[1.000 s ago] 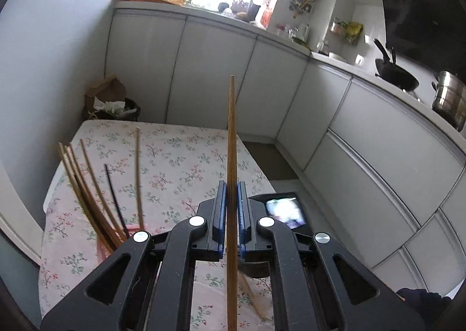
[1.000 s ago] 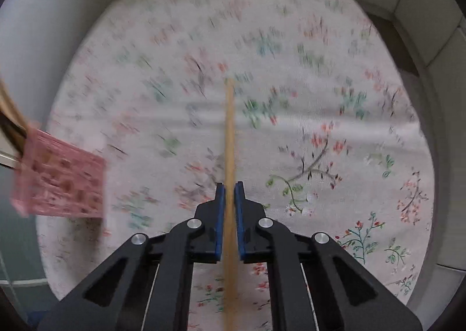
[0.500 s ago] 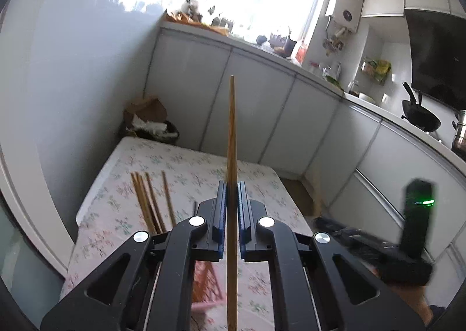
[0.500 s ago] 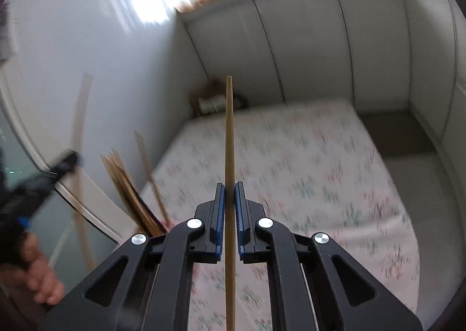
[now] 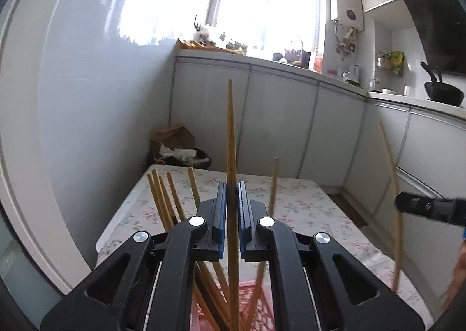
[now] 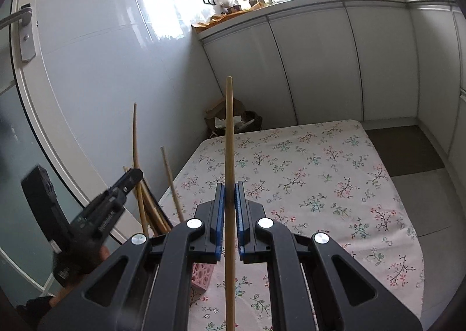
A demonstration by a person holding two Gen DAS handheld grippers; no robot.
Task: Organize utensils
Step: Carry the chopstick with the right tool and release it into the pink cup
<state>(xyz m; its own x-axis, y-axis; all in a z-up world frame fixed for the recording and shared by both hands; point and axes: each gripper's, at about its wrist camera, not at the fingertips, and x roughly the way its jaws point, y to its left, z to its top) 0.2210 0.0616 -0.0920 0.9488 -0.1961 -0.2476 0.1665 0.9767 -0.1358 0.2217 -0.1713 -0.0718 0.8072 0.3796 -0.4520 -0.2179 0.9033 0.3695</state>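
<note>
In the left wrist view my left gripper [image 5: 231,194] is shut on a long wooden chopstick [image 5: 231,133] that runs straight up between the blue pads. Just below it stands a pink holder [image 5: 253,299] with several chopsticks [image 5: 163,200] leaning in it. My right gripper [image 6: 230,194] is shut on a second wooden chopstick [image 6: 229,133], above the floral table [image 6: 320,179]. From the right wrist view, the left gripper [image 6: 128,182] is at the left over the holder [image 6: 201,274]. The right gripper's body and its chopstick [image 5: 390,185] show at the left view's right edge.
The floral cloth covers the table [image 5: 305,208], which sits in a corner between a white wall and white cabinets [image 6: 320,63]. A brown paper bag and bin [image 5: 177,144] stand behind the far edge. A door with a handle [image 6: 26,31] is at the left. A hand [image 6: 75,267] grips the left tool.
The right gripper has lifted its chopstick off the cloth and tilted up toward the cabinets. The left gripper has moved in over the pink holder, whose chopsticks now stand right under it.
</note>
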